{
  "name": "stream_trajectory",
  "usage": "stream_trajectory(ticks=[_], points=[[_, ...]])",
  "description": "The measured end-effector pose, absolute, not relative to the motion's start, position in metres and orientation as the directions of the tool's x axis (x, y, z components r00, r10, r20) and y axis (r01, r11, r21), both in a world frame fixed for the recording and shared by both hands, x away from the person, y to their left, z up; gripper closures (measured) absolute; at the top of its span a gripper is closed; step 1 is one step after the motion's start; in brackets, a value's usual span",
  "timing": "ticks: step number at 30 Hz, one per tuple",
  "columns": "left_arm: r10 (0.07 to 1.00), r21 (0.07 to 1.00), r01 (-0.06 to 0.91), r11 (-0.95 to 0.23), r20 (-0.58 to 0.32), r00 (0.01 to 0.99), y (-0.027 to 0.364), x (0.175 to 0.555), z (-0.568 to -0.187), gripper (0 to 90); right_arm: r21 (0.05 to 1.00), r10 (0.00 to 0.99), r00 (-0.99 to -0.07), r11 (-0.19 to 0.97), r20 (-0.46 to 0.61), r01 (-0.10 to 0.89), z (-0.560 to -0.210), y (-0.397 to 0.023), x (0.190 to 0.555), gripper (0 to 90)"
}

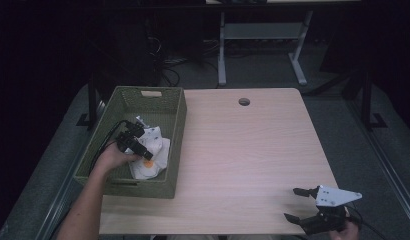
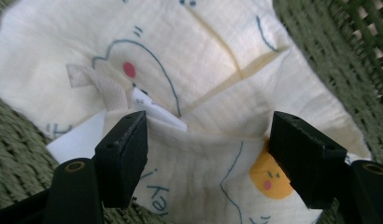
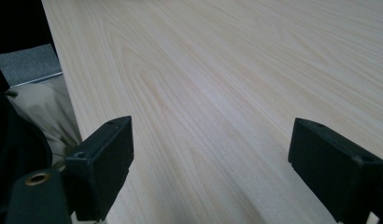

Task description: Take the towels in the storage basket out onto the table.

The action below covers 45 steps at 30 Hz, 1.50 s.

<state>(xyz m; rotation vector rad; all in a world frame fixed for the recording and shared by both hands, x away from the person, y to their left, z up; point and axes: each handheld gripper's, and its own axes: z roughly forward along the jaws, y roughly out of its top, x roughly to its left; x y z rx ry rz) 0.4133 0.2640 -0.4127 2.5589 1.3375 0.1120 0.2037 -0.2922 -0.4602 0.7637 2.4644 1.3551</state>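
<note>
Reaching down into the olive-green woven basket (image 1: 175, 120) at the left edge of the table, the left gripper (image 1: 143, 131) hangs right over the cream cotton cloth printed with blue line drawings (image 1: 155, 159). That cloth lies crumpled on the basket floor, toward the basket's near end, with an orange round face printed on it (image 1: 148, 164). From the left gripper view, the left gripper's (image 2: 208, 140) jaws stand wide, one on each side of a raised fold of the cloth (image 2: 189, 84); the left-hand jaw sits just beside a white paper tag (image 2: 157, 111) and a beige fabric loop (image 2: 103, 86), while the right-hand jaw hovers by the orange face (image 2: 269, 177). Whether either pad actually touches the fabric is hard to tell from this angle, but nothing is pinched. A black cable trails from this gripper back over the basket's left wall.

Over on the near right, well apart from the basket, the right gripper (image 1: 297, 204) sits low above the pale wood-grain table (image 1: 243, 150), its grey three-cornered plate (image 1: 338, 196) on top. Its jaws too are spread wide, with bare tabletop between them in the right gripper view (image 3: 210, 154). A round cable hole (image 1: 244, 101) sits at the table's far side.
</note>
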Motion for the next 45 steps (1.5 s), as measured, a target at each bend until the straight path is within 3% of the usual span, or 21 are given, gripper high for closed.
stream_trajectory(ticks=[6,11,13,16,22,27,45], points=[[0.798,0.157,0.789,-0.594,-0.002,0.602,0.252,0.416,-0.428,28.4,0.836,0.544,-0.837,0.436,0.05,0.333,-0.46,-0.293,0.203,13.8],[0.798,0.152,0.788,-0.597,0.017,0.602,0.248,0.415,-0.429,30.4,0.838,0.545,-0.837,0.434,0.05,0.333,-0.46,-0.293,0.203,13.8],[0.796,0.155,0.784,-0.6,0.018,0.606,0.249,0.415,-0.428,36.4,0.838,0.545,-0.837,0.434,0.049,0.332,-0.46,-0.294,0.203,13.8],[0.812,0.167,0.796,-0.581,0.045,0.583,0.251,0.415,-0.425,54.4,0.84,0.545,-0.837,0.435,0.042,0.325,-0.459,-0.294,0.203,13.9],[0.813,0.165,0.796,-0.582,0.092,0.575,0.25,0.414,-0.424,70.3,0.84,0.547,-0.836,0.434,0.041,0.325,-0.459,-0.294,0.203,13.8],[0.83,0.194,0.808,-0.556,0.088,0.55,0.252,0.412,-0.42,71.8,0.839,0.549,-0.834,0.433,0.045,0.33,-0.459,-0.294,0.203,13.8],[0.87,0.438,0.8,-0.41,-0.074,0.487,0.279,0.389,-0.374,72.2,0.843,0.566,-0.823,0.417,0.052,0.339,-0.46,-0.296,0.204,13.8]])
